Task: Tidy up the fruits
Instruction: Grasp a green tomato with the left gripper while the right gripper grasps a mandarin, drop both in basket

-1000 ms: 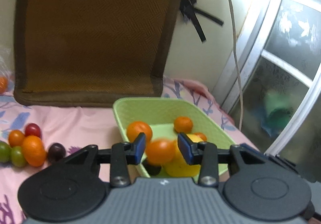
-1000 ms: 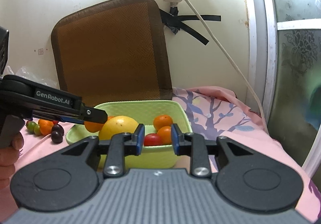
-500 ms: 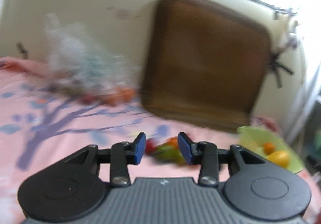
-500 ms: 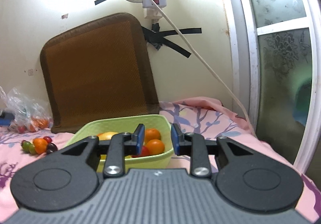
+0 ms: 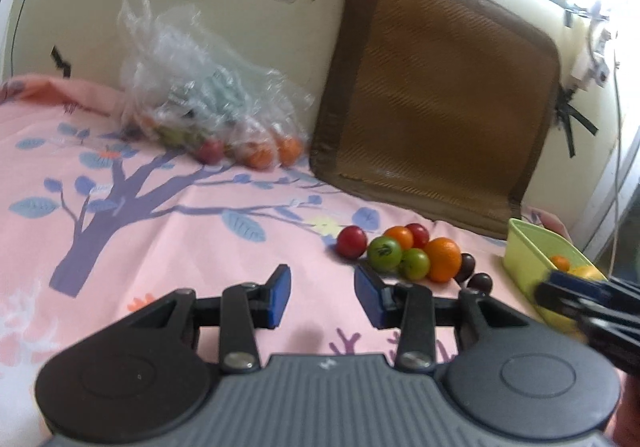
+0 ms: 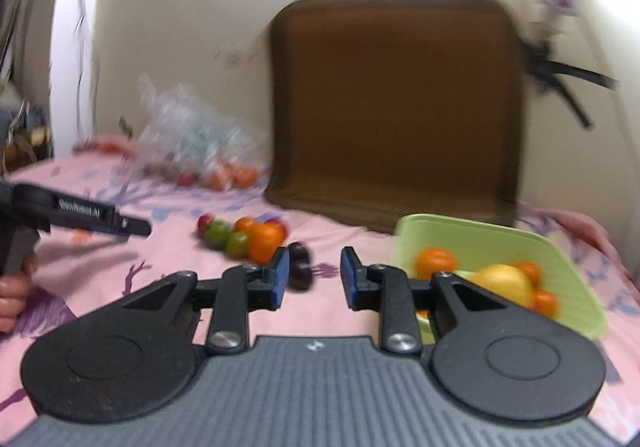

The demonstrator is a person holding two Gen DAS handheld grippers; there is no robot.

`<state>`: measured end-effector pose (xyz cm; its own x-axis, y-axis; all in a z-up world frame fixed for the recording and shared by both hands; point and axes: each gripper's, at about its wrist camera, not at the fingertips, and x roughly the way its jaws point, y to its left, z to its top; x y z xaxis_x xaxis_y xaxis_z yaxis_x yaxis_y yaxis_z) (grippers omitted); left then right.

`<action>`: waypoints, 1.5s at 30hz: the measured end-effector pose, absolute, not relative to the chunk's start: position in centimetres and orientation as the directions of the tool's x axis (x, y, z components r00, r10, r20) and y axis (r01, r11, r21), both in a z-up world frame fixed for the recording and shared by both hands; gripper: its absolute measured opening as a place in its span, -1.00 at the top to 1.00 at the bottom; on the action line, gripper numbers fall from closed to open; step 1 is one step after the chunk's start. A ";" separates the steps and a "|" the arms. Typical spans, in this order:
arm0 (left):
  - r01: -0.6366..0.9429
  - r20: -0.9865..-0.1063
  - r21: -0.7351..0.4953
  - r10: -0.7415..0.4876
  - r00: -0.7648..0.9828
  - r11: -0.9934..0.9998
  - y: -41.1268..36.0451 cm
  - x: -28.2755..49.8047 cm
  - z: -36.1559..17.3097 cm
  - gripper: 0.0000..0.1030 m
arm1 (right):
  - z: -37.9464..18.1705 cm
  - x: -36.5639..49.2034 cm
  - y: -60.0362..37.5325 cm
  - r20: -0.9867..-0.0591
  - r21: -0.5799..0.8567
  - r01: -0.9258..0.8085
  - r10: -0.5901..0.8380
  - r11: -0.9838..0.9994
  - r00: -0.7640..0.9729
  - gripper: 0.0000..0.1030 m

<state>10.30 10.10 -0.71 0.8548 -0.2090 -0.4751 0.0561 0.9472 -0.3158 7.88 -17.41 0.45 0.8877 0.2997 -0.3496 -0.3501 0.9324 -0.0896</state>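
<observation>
A cluster of small fruits lies on the pink sheet: an orange [image 5: 442, 259], two green ones [image 5: 384, 253], red ones [image 5: 351, 241] and dark plums [image 5: 480, 281]. The cluster also shows in the right wrist view [image 6: 244, 237]. A light green basket [image 6: 500, 243] at the right holds oranges and a yellow fruit [image 6: 505, 283]; its corner shows in the left wrist view [image 5: 532, 247]. My left gripper [image 5: 322, 297] is open and empty, just left of and before the cluster. My right gripper [image 6: 311, 279] is open and empty, with a plum [image 6: 301, 275] beyond its jaws.
A clear plastic bag [image 5: 192, 99] with more fruit lies at the back left by the wall. A brown seat cushion [image 5: 436, 95] leans on the wall behind the fruit. The left gripper shows in the right wrist view [image 6: 92, 217] at the left.
The left gripper let go of an orange at the basket, then swung left to the loose cluster. The right gripper turned left from the basket toward the plums.
</observation>
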 end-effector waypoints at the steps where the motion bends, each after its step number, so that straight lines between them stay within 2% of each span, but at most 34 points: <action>1: 0.064 -0.468 -0.314 -0.213 0.857 0.947 10.0 10.2 -0.7 0.30 | 0.2 8.8 -16.8 -0.369 -0.098 -0.358 0.300 0.929 0.880 0.41; 13: 0.083 -0.440 -0.393 -0.267 0.857 0.916 11.0 10.1 -0.8 0.30 | -1.0 16.6 -11.6 -0.497 -0.092 -0.461 0.361 0.883 0.790 0.37; 17: 0.093 -0.434 -0.372 -0.261 0.862 0.924 10.6 9.8 -0.7 0.30 | -1.3 16.5 -11.3 -0.489 -0.152 -0.451 0.330 0.879 0.807 0.43; 23: 0.125 -0.467 -0.280 -0.249 0.848 0.952 8.9 11.1 -0.4 0.30 | 0.3 11.7 -14.1 -0.429 -0.031 -0.463 0.407 0.886 0.806 0.45; 26: 0.180 -0.499 -0.172 -0.243 0.832 0.968 6.8 13.1 -0.2 0.30 | 0.2 8.8 -15.8 -0.418 0.021 -0.476 0.440 0.879 0.794 0.49; 27: 0.200 -0.504 -0.141 -0.244 0.829 0.970 6.2 13.8 -0.2 0.32 | 0.0 8.4 -16.2 -0.423 0.043 -0.477 0.449 0.878 0.787 0.62; 29: 0.229 -0.526 -0.115 -0.255 0.811 0.967 5.3 15.0 -0.1 0.40 | -0.7 7.8 -16.9 -0.429 0.082 -0.482 0.467 0.872 0.773 0.69; 32: 0.251 -0.531 -0.099 -0.265 0.805 0.963 4.4 15.7 0.2 0.43 | -1.7 7.7 -17.0 -0.435 0.087 -0.472 0.459 0.877 0.775 0.68; 38: 0.228 -0.548 -0.111 -0.251 0.798 0.967 4.0 16.9 -0.4 0.43 | -2.0 8.6 -18.1 -0.429 0.185 -0.477 0.507 0.859 0.748 0.60; 44: 0.275 -0.541 -0.079 -0.273 0.796 0.958 3.8 17.7 -0.4 0.42 | -2.1 8.2 -18.3 -0.431 0.185 -0.488 0.516 0.853 0.740 0.50; 45: 0.279 -0.540 -0.083 -0.279 0.794 0.957 3.9 17.6 -0.4 0.48 | -2.1 8.2 -18.2 -0.431 0.182 -0.490 0.518 0.852 0.739 0.49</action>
<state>17.61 3.88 -0.42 0.7941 -0.2785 -0.5402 0.2790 0.9567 -0.0832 8.23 -18.20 -2.06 0.7393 0.5177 -0.4306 -0.4905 0.8522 0.1823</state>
